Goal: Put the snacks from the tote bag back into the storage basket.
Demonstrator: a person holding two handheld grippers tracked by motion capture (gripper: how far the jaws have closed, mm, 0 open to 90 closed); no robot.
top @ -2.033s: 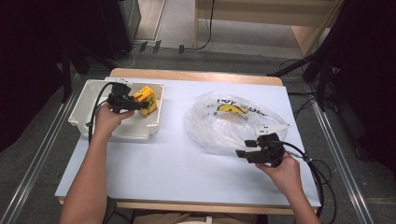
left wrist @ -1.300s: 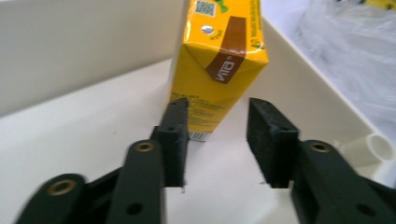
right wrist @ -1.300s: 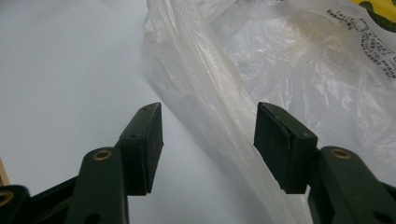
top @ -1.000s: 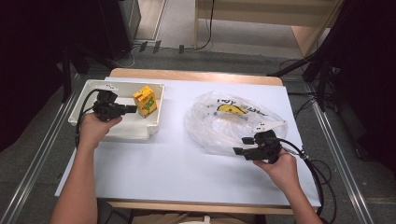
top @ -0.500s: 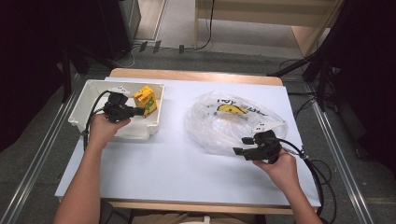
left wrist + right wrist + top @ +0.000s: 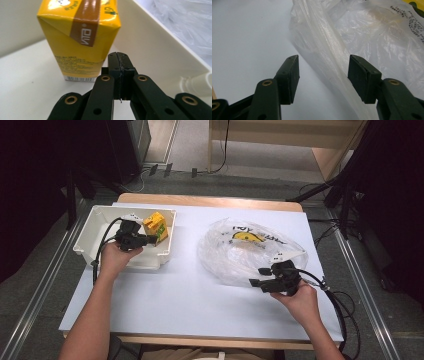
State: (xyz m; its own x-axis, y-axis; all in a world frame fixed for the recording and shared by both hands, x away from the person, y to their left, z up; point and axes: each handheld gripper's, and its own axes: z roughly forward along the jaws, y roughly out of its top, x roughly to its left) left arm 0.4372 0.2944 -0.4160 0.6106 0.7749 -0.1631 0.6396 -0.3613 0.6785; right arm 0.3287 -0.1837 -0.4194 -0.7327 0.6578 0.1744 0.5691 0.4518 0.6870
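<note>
A yellow drink carton [image 6: 155, 226] stands upright in the right part of a white bin [image 6: 95, 227] at the table's left. My left gripper [image 6: 148, 240] hovers inside the bin beside the carton, jaws shut with nothing between them. In the left gripper view the carton [image 6: 80, 35] rises just beyond and left of the closed tips [image 6: 119, 56]. At the right, a clear plastic bag [image 6: 245, 250] with yellow and black print lies on the white table. My right gripper [image 6: 259, 277] is open at the bag's near edge; in the right gripper view a fold of the bag [image 6: 329, 57] runs between the spread jaws [image 6: 323, 72].
The bin's right wall [image 6: 160, 42] stands close to the left gripper. White table surface [image 6: 190, 295] stretches between bin and bag. The table's wooden far edge [image 6: 210, 200] borders the floor, with cables [image 6: 345, 310] trailing off the right side.
My left gripper let go of the carton, drew back to the left, then returned toward the carton with its jaws shut. The carton stays in the bin. The right gripper has hardly moved.
</note>
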